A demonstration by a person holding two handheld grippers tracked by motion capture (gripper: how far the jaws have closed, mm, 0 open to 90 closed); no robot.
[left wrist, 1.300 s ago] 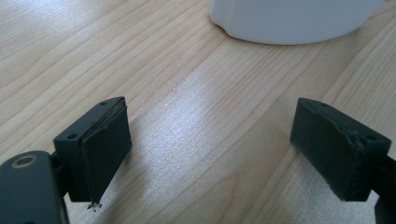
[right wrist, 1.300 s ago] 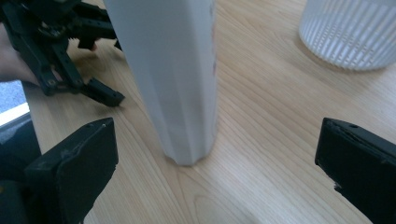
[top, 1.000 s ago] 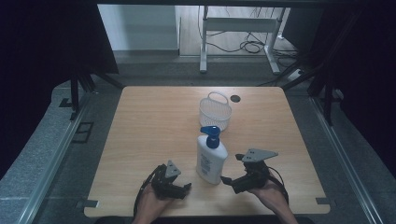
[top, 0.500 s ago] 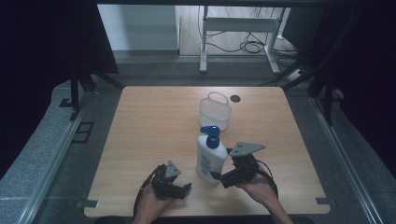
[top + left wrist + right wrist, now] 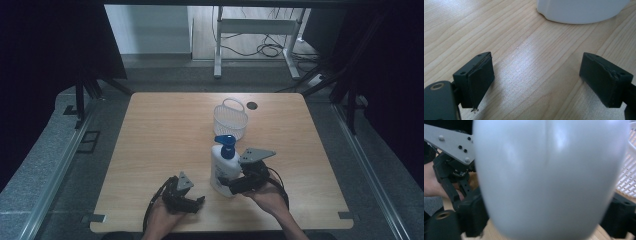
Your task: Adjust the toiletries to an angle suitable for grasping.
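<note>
- The right gripper point(image 5: 235, 186) has its jaws on either side of the lower body of the white pump bottle point(image 5: 223, 169); in the right gripper view the bottle point(image 5: 549, 180) sits between the two black jaws, but whether they are pressing it yet cannot be told.
- The left gripper point(image 5: 192, 202) rests low near the table's point(image 5: 160, 125) front edge, jaws wide apart and holding nothing, the bottle's base point(image 5: 579, 11) just ahead.
- The step looks like taking hold of the bottle; next calls for a firm squeeze before lifting.
- The bottle stands upright near the front middle, long axis vertical, blue pump spout pointing left.
- A white basket point(image 5: 230, 119) stands just behind it.
</note>
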